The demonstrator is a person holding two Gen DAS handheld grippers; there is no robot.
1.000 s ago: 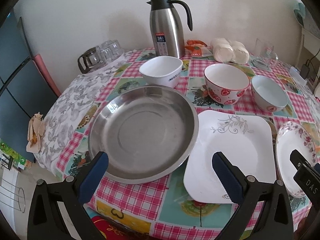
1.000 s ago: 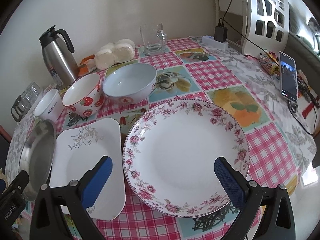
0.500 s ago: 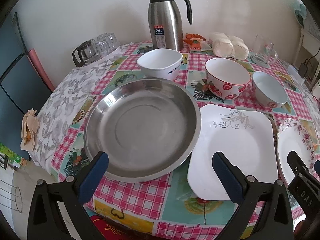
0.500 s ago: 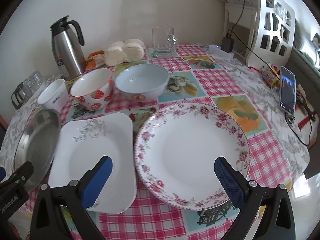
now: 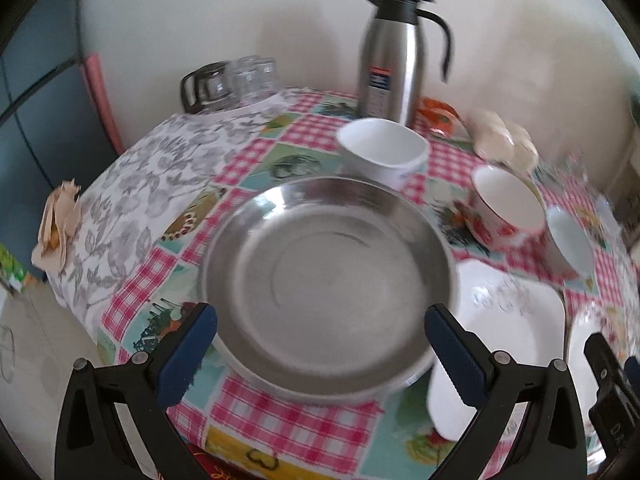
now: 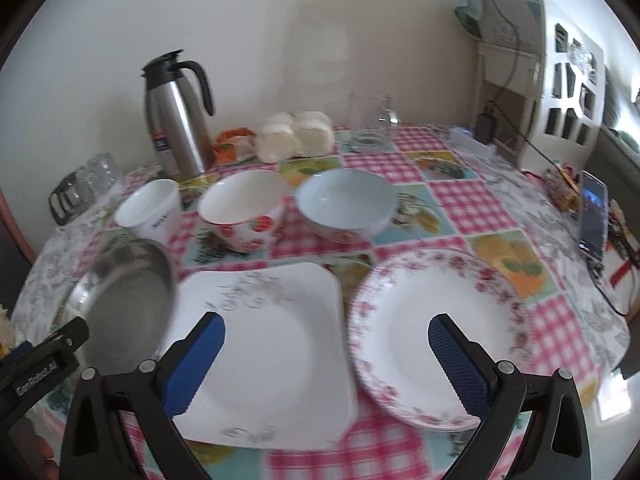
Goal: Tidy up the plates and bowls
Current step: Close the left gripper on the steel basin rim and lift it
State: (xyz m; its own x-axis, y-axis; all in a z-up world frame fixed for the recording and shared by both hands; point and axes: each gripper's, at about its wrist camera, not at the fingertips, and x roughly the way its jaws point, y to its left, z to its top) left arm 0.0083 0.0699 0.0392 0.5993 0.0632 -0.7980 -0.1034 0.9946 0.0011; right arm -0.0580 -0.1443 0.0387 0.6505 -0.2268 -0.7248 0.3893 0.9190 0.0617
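A steel round plate [image 5: 328, 280] [image 6: 128, 300] lies at the table's front left. Beside it are a white square plate [image 5: 504, 328] [image 6: 268, 344] and a floral-rimmed round plate [image 6: 436, 328] [image 5: 584, 336]. Behind them stand a white square bowl [image 5: 382, 152] [image 6: 150, 206], a strawberry bowl [image 5: 506, 208] [image 6: 244, 208] and a pale blue bowl [image 5: 570, 244] [image 6: 346, 204]. My left gripper [image 5: 320, 352] hangs open over the steel plate's near rim. My right gripper [image 6: 326, 360] is open, straddling the gap between the square and floral plates. Neither holds anything.
A steel thermos jug [image 5: 394, 56] [image 6: 176, 116], glass cups [image 5: 228, 84], tissue rolls [image 6: 296, 138] and a glass mug [image 6: 370, 120] line the back of the table. A phone [image 6: 594, 212] and cables lie at the right. The tablecloth edge [image 5: 280, 440] is close below my grippers.
Both grippers swung to the left: the left one now centres on the steel plate, the right one sits between the square and floral plates. The dishes have not moved.
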